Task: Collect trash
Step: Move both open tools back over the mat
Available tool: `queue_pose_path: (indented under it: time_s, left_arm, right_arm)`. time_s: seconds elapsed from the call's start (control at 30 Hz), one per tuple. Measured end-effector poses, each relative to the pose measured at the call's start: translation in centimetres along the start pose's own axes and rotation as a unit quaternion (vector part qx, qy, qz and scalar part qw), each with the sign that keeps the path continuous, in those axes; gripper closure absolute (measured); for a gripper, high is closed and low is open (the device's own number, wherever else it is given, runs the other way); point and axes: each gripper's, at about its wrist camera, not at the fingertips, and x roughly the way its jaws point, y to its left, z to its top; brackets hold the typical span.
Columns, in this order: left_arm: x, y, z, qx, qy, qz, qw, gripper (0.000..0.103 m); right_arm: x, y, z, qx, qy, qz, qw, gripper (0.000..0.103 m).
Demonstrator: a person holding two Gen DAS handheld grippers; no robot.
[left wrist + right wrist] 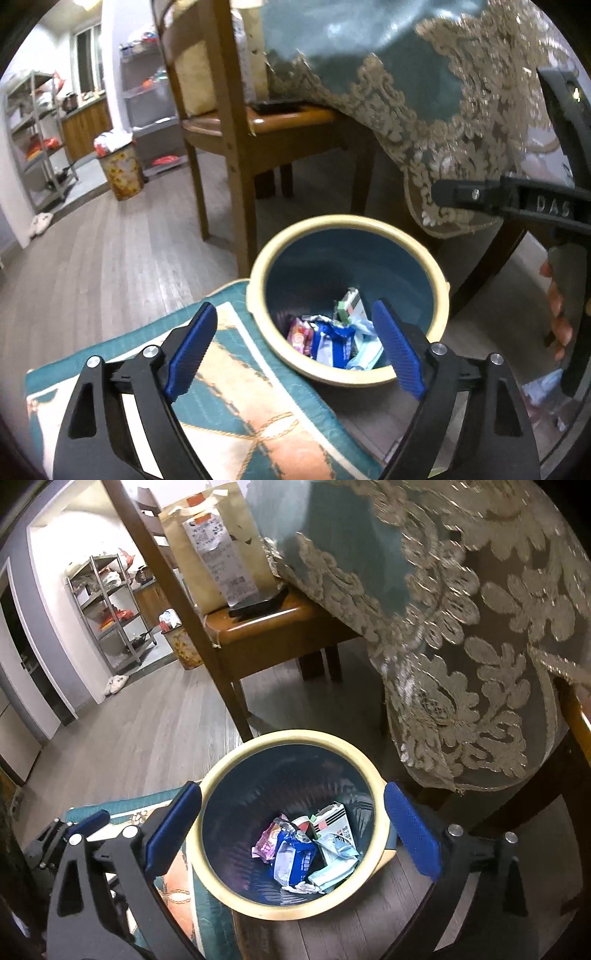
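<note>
A round bin with a cream rim [258, 266] and dark blue inside stands on the floor next to a cushion. It also shows in the right wrist view [221, 771]. Several crumpled wrappers [332, 336] lie at its bottom, also seen in the right wrist view [306, 853]. My left gripper [295, 350] is open and empty above the bin's near rim. My right gripper [291, 834] is open and empty above the bin mouth. The right gripper's body [517, 203] shows at the right of the left wrist view.
A teal patterned cushion [229, 398] lies left of the bin. A wooden chair [236, 122] stands behind it, with a paper bag [218, 542] on its seat. A lace-edged tablecloth [424, 92] hangs at the right. A second bin [122, 170] and metal shelves [40, 140] stand far left.
</note>
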Motion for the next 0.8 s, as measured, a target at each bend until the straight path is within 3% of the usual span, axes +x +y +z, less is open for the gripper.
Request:
queue_pose_path:
  time_s: [0.33, 0.8]
  left_arm:
    - [-3.6, 2.5, -0.4, -0.007, -0.018, 0.014, 0.9997, 0.011]
    - [-7.5, 8.9, -2.7, -0.032, -0.013, 0.046, 0.9983, 0.010]
  right_arm:
    - [-0.4, 3.7, 0.2, -0.008, -0.006, -0.002, 1.000, 0.006]
    - [1.5, 9.3, -0.7, -0.026, 0.006, 0.020, 0.999, 0.006]
